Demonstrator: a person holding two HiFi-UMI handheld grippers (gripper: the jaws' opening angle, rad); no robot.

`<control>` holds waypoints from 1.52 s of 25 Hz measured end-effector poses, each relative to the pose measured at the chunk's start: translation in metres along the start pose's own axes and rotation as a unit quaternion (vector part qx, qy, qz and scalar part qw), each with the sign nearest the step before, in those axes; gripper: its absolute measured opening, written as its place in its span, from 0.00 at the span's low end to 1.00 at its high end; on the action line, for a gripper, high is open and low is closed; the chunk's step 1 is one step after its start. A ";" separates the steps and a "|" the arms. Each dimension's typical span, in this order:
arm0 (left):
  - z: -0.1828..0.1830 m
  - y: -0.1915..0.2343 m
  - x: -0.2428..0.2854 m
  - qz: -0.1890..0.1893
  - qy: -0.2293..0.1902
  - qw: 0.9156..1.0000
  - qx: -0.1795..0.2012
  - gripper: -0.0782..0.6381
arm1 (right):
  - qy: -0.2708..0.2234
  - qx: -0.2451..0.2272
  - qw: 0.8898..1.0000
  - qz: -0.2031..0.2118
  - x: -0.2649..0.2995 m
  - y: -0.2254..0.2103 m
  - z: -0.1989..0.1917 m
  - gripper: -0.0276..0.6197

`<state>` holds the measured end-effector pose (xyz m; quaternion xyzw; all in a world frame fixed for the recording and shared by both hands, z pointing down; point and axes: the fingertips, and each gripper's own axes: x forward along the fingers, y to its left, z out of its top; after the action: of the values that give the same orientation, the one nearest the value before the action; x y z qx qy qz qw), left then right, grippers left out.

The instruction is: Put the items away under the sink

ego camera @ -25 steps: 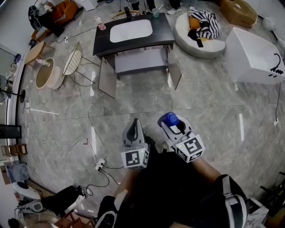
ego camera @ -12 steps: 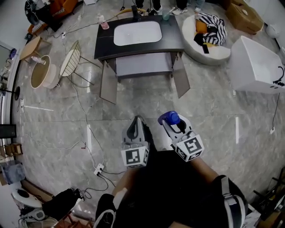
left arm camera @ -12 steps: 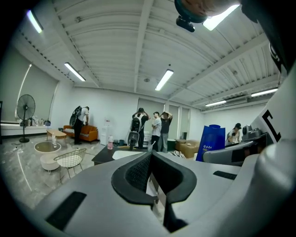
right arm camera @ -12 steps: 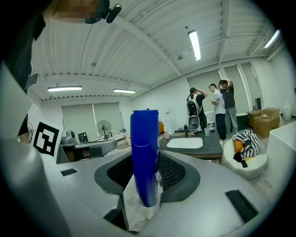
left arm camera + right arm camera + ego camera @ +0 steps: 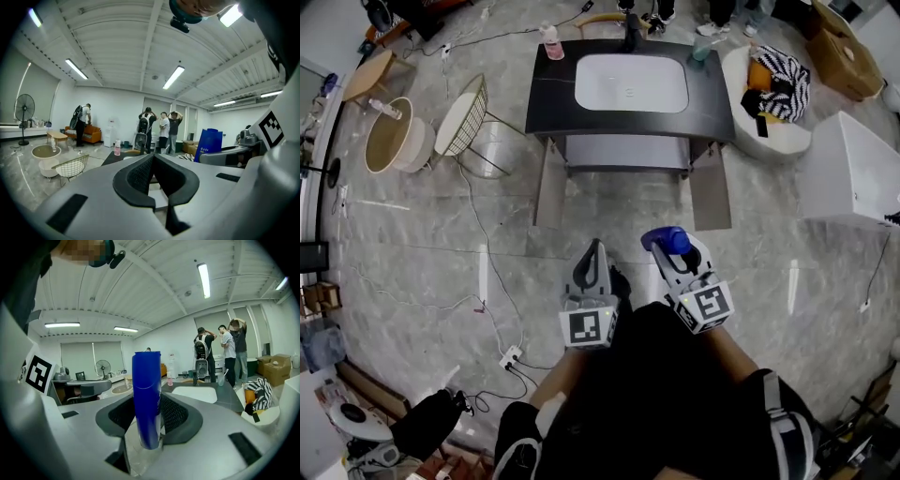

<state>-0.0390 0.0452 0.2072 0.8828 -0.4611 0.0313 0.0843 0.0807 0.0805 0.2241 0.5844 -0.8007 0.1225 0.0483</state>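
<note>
My right gripper point(image 5: 677, 258) clamps the blue bottle point(image 5: 666, 241) upright, left gripper point(image 5: 593, 262) pinched together and empty, with the open cabinet point(image 5: 626, 152) under the sink point(image 5: 631, 82) straight ahead, well apart.

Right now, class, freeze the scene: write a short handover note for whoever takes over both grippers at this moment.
Left gripper: shut, empty.
Right gripper: shut on the blue bottle, held upright.
Sink cabinet stands ahead, both doors open. A pink bottle and a cup sit on the countertop by the sink.
Done: bottle picked up, doors open.
Left: carry the bottle over and set it inside the cabinet; the countertop items probably follow.
</note>
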 end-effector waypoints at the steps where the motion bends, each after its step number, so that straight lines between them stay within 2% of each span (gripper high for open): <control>1: 0.001 0.010 0.008 0.001 0.001 1.000 0.002 0.13 | -0.001 -0.004 1.000 0.001 0.014 -0.002 0.004 0.28; 6: 0.009 0.043 0.044 0.019 -0.008 1.000 0.004 0.13 | -0.003 -0.011 1.000 0.011 0.071 -0.016 0.017 0.28; 9: 0.007 0.054 0.059 0.032 0.002 0.999 0.000 0.13 | 0.002 -0.019 1.000 0.024 0.097 -0.023 0.020 0.28; 13: 0.004 0.062 0.086 0.056 -0.010 0.998 -0.008 0.13 | 0.004 -0.025 0.998 0.057 0.133 -0.037 0.015 0.28; 17: -0.014 0.072 0.115 0.087 -0.012 0.996 -0.010 0.13 | 0.014 -0.037 0.995 0.091 0.170 -0.056 -0.004 0.28; 21: -0.049 0.081 0.145 0.110 -0.014 0.993 -0.030 0.13 | 0.019 -0.060 0.991 0.114 0.208 -0.080 -0.039 0.28; 28: -0.128 0.089 0.186 0.119 -0.016 0.992 -0.037 0.13 | 0.025 -0.079 0.988 0.131 0.268 -0.114 -0.122 0.28; 38: -0.252 0.148 0.228 0.137 0.001 0.987 -0.085 0.13 | 0.034 -0.096 0.984 0.149 0.358 -0.132 -0.242 0.28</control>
<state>-0.0237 -0.1777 0.5030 0.8006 -0.5788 0.0041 0.1549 0.0786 -0.2271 0.5553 0.4465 -0.8849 0.0707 0.1125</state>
